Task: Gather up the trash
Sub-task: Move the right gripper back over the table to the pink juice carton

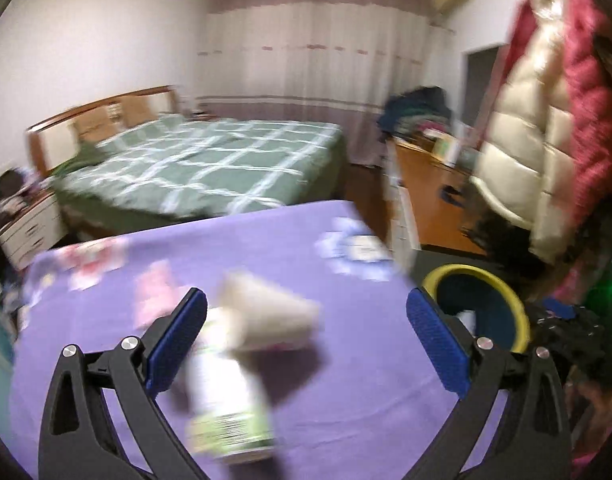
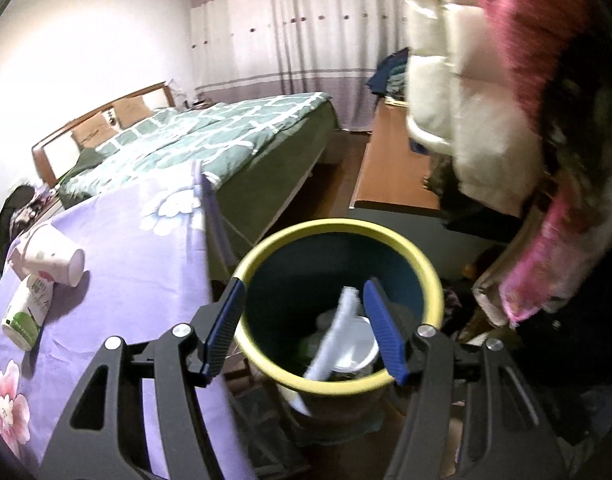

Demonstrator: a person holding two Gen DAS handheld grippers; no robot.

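Left wrist: blurred white paper cup (image 1: 266, 312) on its side.

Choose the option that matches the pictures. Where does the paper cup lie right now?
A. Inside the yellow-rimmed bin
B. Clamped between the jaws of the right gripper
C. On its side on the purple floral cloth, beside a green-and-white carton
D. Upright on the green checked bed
C: the paper cup lies tipped over on the purple cloth next to the carton, while the right gripper hangs open over the bin.
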